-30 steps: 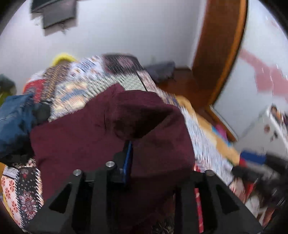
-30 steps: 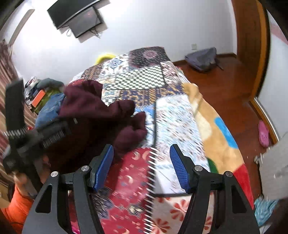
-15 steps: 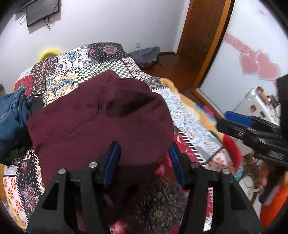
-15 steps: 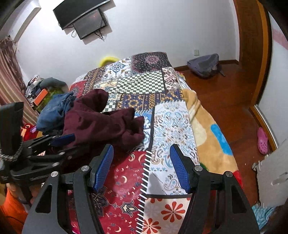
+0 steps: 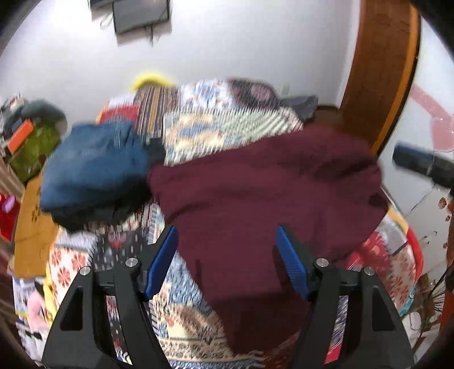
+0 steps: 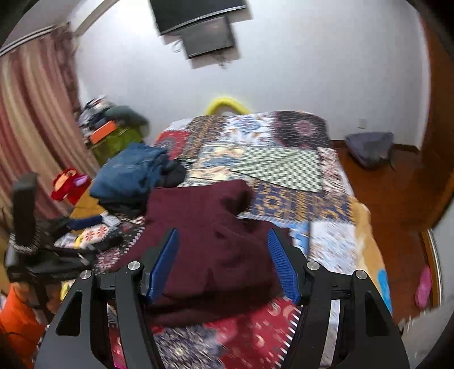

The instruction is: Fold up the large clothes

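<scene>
The maroon garment (image 5: 264,193) lies in a rumpled heap on the patchwork bedspread (image 5: 204,133), toward the near end of the bed, its far edge bunched up and its near edge hanging toward me. Seen along my left gripper (image 5: 227,262), the cloth spreads below and beyond the blue pads (image 5: 160,262); my jaws there are opening and nothing is pinched between them, the fabric only lying underneath. My right gripper (image 6: 224,266) stands with its jaws set wide apart over the same maroon cloth (image 6: 210,235), its pads clear of it and gripping nothing. Just beside the garment, touching its left edge, sits a pile of blue denim clothes (image 5: 93,173) with something dark under it. In the right wrist view the left gripper (image 6: 42,241) shows at the left edge, with an orange sleeve (image 6: 17,318) below it. Farther off, a yellow headboard (image 6: 225,103) stands at the white wall, a dark screen (image 6: 198,25) hangs above it, a grey bag (image 6: 369,147) rests on the wooden floor, and striped curtains (image 6: 31,119) hang at the left
</scene>
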Tool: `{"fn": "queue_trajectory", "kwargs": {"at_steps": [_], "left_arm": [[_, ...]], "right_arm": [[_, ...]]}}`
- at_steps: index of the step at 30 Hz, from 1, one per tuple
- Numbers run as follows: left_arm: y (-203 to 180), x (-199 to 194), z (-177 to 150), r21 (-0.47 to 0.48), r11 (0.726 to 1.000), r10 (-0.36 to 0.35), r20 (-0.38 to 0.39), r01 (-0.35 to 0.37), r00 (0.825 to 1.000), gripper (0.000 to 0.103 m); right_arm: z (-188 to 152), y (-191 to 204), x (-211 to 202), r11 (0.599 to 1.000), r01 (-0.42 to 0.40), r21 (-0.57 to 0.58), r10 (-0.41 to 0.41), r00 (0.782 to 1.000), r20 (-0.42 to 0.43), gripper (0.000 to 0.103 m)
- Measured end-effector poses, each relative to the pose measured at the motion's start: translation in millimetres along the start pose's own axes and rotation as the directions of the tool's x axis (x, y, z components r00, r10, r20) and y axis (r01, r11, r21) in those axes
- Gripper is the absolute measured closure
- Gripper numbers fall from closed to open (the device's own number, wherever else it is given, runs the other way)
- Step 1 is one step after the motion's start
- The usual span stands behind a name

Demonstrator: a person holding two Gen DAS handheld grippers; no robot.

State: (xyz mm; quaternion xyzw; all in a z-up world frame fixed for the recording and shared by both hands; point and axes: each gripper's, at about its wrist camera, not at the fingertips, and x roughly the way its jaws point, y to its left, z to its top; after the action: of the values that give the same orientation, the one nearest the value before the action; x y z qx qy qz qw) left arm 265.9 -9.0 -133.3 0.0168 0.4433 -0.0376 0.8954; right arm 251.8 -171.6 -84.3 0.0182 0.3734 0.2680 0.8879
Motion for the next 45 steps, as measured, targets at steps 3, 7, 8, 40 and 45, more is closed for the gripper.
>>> {"fn": "queue_trajectory", "kwargs": {"at_steps": [3,7,8,40,45], "left_arm": [[2,26,-21,-0.009,1.0,0.001,-0.089,-0.002,0.996,0.031],[-9,40,-44,0.018,1.0,0.017,-0.082,-0.016,0.996,0.028],[-12,41,-48,0.033,0.999,0.025,-0.078,-0.023,0.997,0.028],[51,35,-7,-0.095,0.991,0.093,0.012,-0.091,0.996,0.018],[62,81,-21,-0.099,0.989,0.098,-0.084,-0.106,0.992,0.018]], "right_arm": [[-1,4,28,0.999,-0.012,-0.053,0.009,0.998,-0.063,0.041],[-25,-23,62,0.997,0.073,-0.023,-0.077,0.975,-0.209,0.041],[-33,-34,66,0.998,0.068,0.002,-0.066,0.969,-0.238,0.039],[-6,-22,58,0.991,0.11,-0.073,-0.121,0.98,-0.16,0.025],[-19,-67,83,0.979,0.202,-0.03,-0.204,0.958,-0.202,0.017]]}}
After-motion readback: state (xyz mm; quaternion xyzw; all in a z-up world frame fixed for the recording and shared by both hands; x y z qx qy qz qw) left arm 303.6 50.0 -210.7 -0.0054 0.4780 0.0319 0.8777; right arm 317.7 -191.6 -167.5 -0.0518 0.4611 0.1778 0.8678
